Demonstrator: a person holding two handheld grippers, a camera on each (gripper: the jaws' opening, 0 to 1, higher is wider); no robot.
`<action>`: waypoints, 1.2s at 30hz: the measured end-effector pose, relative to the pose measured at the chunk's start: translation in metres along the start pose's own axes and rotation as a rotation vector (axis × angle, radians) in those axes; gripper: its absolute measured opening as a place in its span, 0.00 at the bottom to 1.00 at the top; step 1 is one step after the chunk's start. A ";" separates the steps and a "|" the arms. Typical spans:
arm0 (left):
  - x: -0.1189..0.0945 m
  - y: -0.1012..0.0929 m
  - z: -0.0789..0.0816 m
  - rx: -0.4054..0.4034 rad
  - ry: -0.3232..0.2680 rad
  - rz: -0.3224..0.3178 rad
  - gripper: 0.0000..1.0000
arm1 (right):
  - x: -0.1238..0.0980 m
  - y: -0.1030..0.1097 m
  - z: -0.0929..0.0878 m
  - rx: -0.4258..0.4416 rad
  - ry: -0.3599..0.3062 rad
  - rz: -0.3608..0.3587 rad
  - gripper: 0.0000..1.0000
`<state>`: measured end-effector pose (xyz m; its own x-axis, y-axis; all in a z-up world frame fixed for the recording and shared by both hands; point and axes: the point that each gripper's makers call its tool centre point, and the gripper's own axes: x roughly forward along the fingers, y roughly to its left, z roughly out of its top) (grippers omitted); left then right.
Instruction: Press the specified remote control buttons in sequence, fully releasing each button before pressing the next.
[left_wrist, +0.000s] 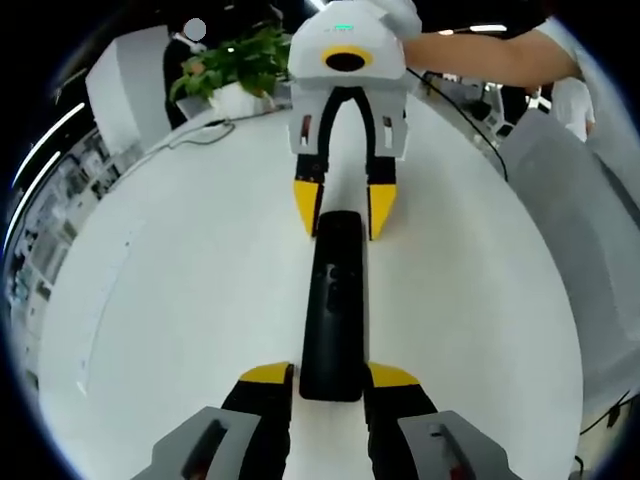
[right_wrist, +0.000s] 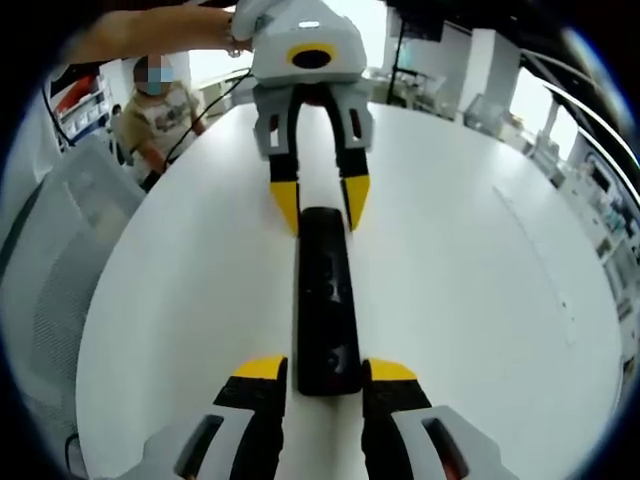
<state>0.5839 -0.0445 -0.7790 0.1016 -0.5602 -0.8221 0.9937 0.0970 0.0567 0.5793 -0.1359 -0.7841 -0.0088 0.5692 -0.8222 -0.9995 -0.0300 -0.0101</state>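
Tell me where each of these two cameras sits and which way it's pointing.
Left gripper view: rides the left hand-held gripper, looks along the remote at the right hand-held gripper opposite; a forearm shows.
Right gripper view: rides the right hand-held gripper, looks the opposite way along the remote at the left hand-held gripper; a forearm shows.
Shared: remote, white table, both grippers, one straddling each end.

No readable text anywhere; remote (left_wrist: 333, 300) btns between the tongs are too blurred, no labels legible.
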 end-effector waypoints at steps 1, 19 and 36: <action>0.000 0.001 0.000 0.002 -0.004 0.005 0.29 | 0.000 0.000 0.000 0.000 0.000 0.000 0.28; -0.011 -0.003 0.008 -0.060 -0.113 0.129 0.41 | -0.012 -0.007 0.009 0.116 -0.126 -0.113 0.44; -0.027 -0.003 0.011 -0.329 -0.348 0.473 0.90 | -0.029 -0.003 0.008 0.380 -0.334 -0.373 0.70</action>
<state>0.5788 -0.0390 -0.7507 0.5867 -0.6230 -0.5174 0.7777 0.6117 0.1454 0.5819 -0.1458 -0.7558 0.3948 0.7129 -0.5796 -0.8776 0.4793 -0.0082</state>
